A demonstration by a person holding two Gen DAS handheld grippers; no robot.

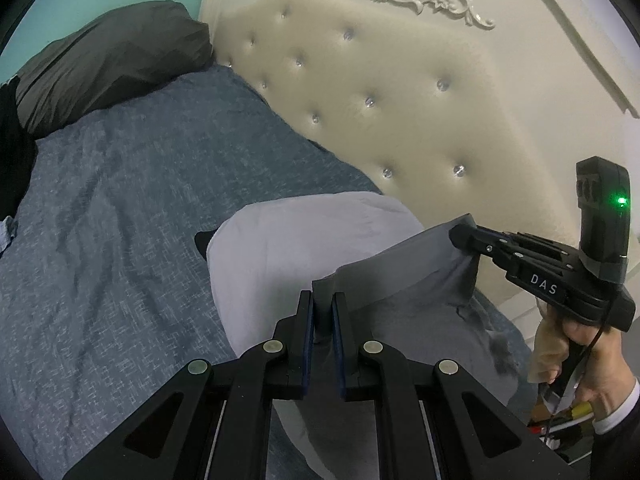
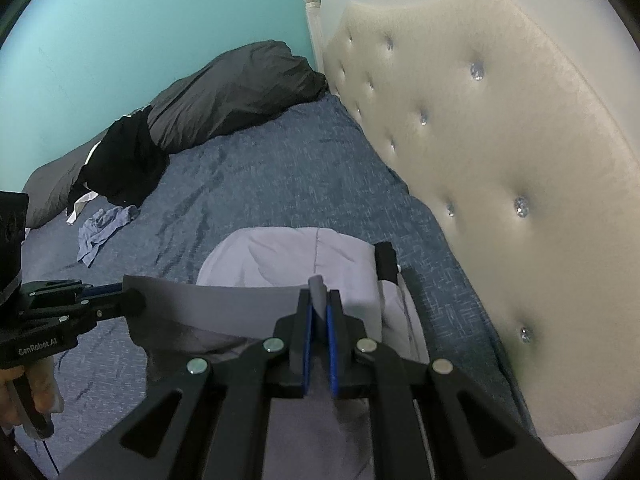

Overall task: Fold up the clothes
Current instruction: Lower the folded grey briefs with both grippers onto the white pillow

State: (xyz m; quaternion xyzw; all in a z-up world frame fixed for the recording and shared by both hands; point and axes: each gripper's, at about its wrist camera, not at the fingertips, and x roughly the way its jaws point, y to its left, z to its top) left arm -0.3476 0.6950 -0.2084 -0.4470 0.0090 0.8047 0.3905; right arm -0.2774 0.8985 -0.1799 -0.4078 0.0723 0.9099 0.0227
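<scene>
A light grey garment (image 1: 288, 240) (image 2: 276, 256) lies partly folded on the blue bedspread (image 1: 120, 200) (image 2: 280, 168), close to the headboard. Its near edge is lifted and stretched as a taut band between both grippers. My left gripper (image 1: 323, 300) is shut on one corner of that edge; in the right wrist view it (image 2: 134, 304) pinches the band's left end. My right gripper (image 2: 319, 300) is shut on the other corner, and in the left wrist view it (image 1: 460, 236) grips the band's right end. A black patch (image 2: 385, 258) shows at the garment's far side.
A cream tufted headboard (image 1: 380, 100) (image 2: 500, 160) rises right behind the garment. A dark grey pillow (image 1: 108, 60) (image 2: 232, 92) lies at the far end by the teal wall. A black garment (image 2: 124, 160) and a crumpled blue cloth (image 2: 102, 232) lie beyond on the left.
</scene>
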